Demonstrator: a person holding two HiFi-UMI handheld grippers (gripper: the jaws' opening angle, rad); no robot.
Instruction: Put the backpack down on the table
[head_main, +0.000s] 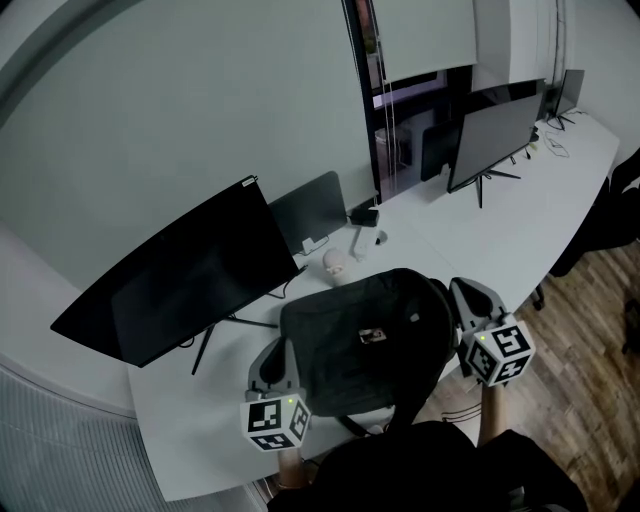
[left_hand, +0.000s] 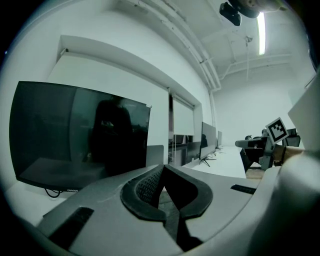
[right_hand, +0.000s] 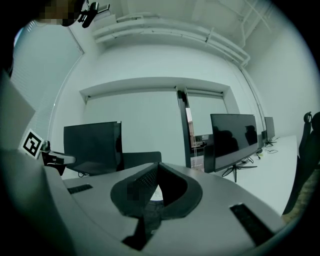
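Observation:
A black backpack (head_main: 365, 340) hangs between my two grippers over the near edge of the white table (head_main: 480, 250), with its lower part in front of the person's dark clothing. My left gripper (head_main: 272, 360) is shut on the pack's left side. My right gripper (head_main: 468, 300) is shut on its right side. In the left gripper view the jaws (left_hand: 162, 170) meet at their tips, with grey woven fabric pinched lower down. The right gripper view shows the same: tips (right_hand: 157, 167) together, fabric in the gap beneath. Most of the pack is hidden in both gripper views.
A large dark monitor (head_main: 190, 280) stands at the left of the table, with a grey laptop-like panel (head_main: 308, 210) and a small white object (head_main: 336, 264) behind the pack. A second monitor (head_main: 495, 140) stands farther back. Wooden floor (head_main: 585, 330) lies to the right.

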